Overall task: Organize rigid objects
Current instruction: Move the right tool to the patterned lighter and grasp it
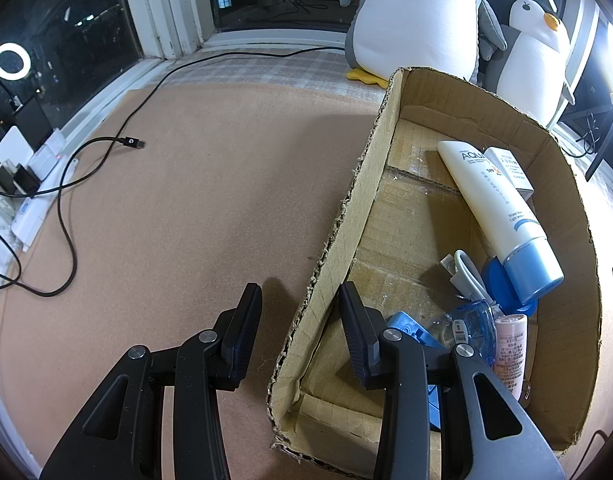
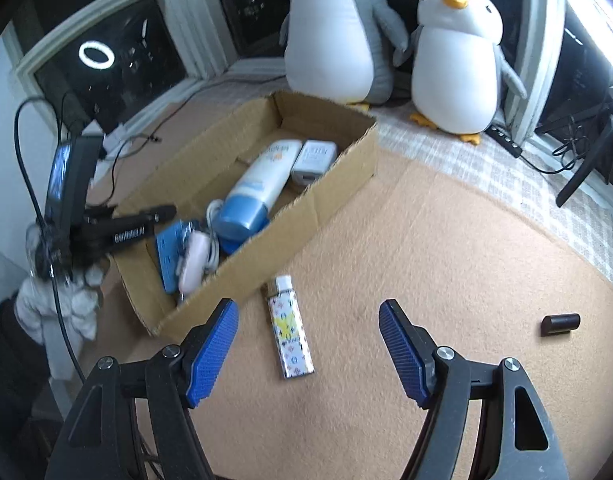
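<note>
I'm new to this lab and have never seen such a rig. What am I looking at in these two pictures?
No robot here: a person holds a two-finger gripper in each hand, and each picture comes from a fisheye camera looking forward along one gripper's fingers.

The left view shows the left gripper astride the side wall of a cardboard box, one finger inside and one outside, jaws drawn in. I cannot tell whether they pinch the wall. A white tube with a blue cap and other small items lie in the box.

The right view shows the right gripper, open and holding nothing, above a patterned lighter lying on the tan mat. A small dark cylinder lies further right. Two plush penguins stand behind.
</note>
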Demonstrator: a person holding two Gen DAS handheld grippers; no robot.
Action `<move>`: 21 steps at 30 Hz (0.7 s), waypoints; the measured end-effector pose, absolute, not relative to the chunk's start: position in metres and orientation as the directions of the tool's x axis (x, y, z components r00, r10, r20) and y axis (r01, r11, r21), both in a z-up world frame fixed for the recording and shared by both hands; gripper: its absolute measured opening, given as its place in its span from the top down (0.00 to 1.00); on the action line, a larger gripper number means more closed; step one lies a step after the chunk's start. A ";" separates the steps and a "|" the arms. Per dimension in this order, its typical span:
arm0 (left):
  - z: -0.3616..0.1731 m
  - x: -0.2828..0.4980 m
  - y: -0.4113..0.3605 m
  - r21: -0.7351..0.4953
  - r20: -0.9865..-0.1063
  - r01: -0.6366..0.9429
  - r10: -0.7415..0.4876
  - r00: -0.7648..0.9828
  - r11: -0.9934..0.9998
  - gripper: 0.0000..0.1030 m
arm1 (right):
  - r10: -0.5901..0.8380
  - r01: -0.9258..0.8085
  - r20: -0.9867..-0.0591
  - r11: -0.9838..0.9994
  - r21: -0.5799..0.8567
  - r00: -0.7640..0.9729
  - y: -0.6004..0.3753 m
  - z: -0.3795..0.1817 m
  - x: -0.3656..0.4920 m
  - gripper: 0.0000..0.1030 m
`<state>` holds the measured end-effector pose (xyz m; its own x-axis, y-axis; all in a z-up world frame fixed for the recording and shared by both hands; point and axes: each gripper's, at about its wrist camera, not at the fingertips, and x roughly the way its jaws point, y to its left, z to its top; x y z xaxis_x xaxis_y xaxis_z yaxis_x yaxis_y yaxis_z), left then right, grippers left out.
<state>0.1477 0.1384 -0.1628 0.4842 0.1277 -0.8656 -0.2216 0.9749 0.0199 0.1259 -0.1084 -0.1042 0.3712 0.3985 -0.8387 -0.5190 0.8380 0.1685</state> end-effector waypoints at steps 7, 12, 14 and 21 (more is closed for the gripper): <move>-0.163 0.148 0.138 0.019 -0.866 -0.221 0.127 0.484 0.975 0.63 | 0.361 -0.560 -0.869 0.819 0.123 0.339 -0.092 -0.125 0.122 0.33; -0.163 0.148 0.138 0.021 -0.865 -0.221 0.128 0.485 0.975 0.63 | 0.329 -0.560 -0.882 0.824 0.093 0.338 -0.080 -0.137 0.123 0.33; -0.163 0.148 0.138 0.020 -0.865 -0.221 0.128 0.484 0.975 0.63 | 0.318 -0.556 -0.885 0.827 0.085 0.339 -0.077 -0.141 0.125 0.33; -0.163 0.148 0.138 0.020 -0.865 -0.222 0.128 0.484 0.975 0.63 | 0.284 -0.561 -0.898 0.827 0.051 0.337 -0.064 -0.149 0.128 0.43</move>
<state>0.1478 0.1379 -0.1629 0.4843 0.1281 -0.8655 -0.2219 0.9749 0.0202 0.1277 -0.0644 -0.1486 0.3368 0.2842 -0.8977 -0.5605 0.8265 0.0514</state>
